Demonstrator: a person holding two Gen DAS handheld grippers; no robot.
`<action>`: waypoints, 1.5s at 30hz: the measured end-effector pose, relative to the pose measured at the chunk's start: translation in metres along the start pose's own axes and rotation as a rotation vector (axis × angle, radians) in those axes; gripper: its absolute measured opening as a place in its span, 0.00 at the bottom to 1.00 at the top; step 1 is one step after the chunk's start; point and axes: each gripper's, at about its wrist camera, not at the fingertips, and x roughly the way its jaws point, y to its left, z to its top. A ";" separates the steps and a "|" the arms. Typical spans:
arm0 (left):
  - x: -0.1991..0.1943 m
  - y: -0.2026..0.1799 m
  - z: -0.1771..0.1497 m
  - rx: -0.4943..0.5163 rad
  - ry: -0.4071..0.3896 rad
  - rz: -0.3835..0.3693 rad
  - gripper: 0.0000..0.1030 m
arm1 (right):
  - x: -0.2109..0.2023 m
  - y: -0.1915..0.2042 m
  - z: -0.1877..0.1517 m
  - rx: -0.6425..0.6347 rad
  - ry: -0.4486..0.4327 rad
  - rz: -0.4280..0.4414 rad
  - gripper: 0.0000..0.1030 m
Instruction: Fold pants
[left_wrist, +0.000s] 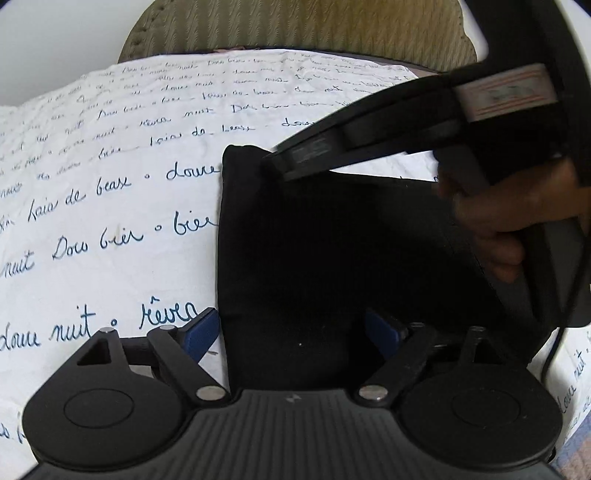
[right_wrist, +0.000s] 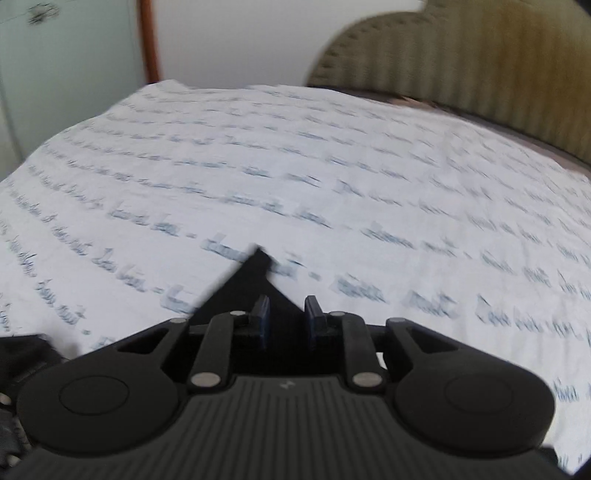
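Black pants (left_wrist: 332, 240) lie folded into a dark block on a white sheet (left_wrist: 110, 221) printed with blue handwriting. My left gripper (left_wrist: 292, 332) stands open at the block's near left edge. Its left blue pad (left_wrist: 201, 330) is over the sheet and its right pad (left_wrist: 384, 330) is over the cloth. My right gripper (left_wrist: 275, 162) reaches in from the right, held by a hand (left_wrist: 517, 221), with its tips at the far left corner of the pants. In the blurred right wrist view, that gripper (right_wrist: 287, 317) is shut on black cloth, and a pointed corner of the pants (right_wrist: 255, 277) sticks out ahead.
The sheet (right_wrist: 332, 166) covers a bed and spreads wide to the left and far side. An olive ribbed headboard (left_wrist: 295, 26) (right_wrist: 480, 55) stands behind it against a white wall. A pale cabinet (right_wrist: 66, 74) with a wooden post stands at the far left.
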 end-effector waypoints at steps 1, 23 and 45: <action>0.000 0.000 -0.001 0.000 -0.004 0.000 0.84 | 0.011 0.006 0.004 -0.024 0.016 -0.003 0.18; -0.002 0.000 -0.006 0.002 -0.021 0.014 0.86 | 0.015 0.006 0.002 -0.025 -0.015 -0.103 0.36; -0.018 -0.001 -0.008 0.002 -0.015 0.066 0.87 | -0.139 -0.029 -0.175 0.172 -0.034 -0.381 0.71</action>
